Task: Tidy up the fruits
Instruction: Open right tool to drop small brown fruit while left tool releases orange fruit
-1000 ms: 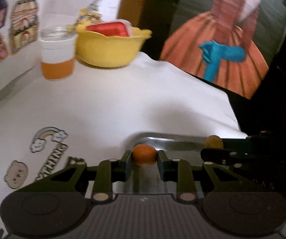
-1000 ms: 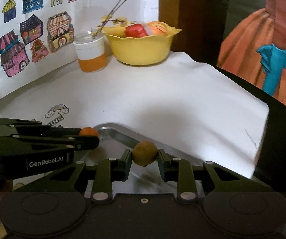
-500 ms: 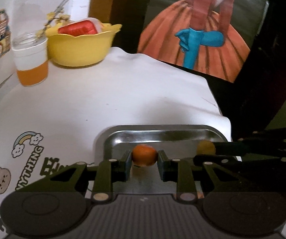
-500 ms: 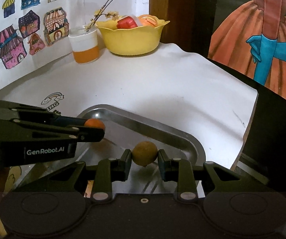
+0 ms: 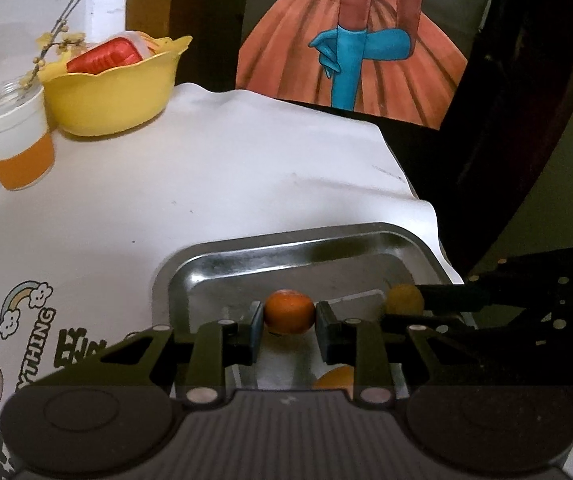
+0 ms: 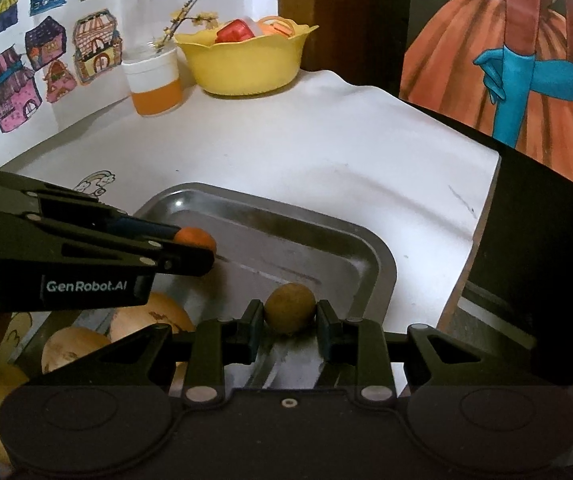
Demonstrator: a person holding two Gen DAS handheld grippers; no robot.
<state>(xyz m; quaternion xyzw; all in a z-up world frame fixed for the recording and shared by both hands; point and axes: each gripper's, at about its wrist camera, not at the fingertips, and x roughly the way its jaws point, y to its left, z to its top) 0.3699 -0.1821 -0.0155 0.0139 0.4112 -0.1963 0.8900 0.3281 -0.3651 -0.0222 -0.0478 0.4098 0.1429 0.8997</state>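
1. Fruit pile (image 6: pixel 86 340) sits nearest, at the steel tray (image 6: pixel 382 264)'s near end.
2. Left gripper (image 5: pixel 289 316) pinches orange fruit (image 5: pixel 288 311), right gripper (image 6: pixel 289 312) pinches brownish fruit (image 6: pixel 289 308), both over the tray.
3. Risk: round fruit rolls on bare metal if released high.
4. Yellow bowl (image 6: pixel 246 64) sits far beyond the tray.

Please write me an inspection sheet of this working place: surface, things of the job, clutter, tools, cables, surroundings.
Surface: table under a white cloth with cartoon prints.
Job's things: metal tray; small orange fruit; brownish-yellow fruit; pale fruits at the tray's near end.
Clutter: yellow bowl holding red and orange items; cup with a flowering twig.
Tools: left tool shut on the small orange fruit; right tool shut on the brownish-yellow fruit; both over the tray.
Cables: nothing seen.
Surroundings: house drawings on the wall; painting of an orange skirt.
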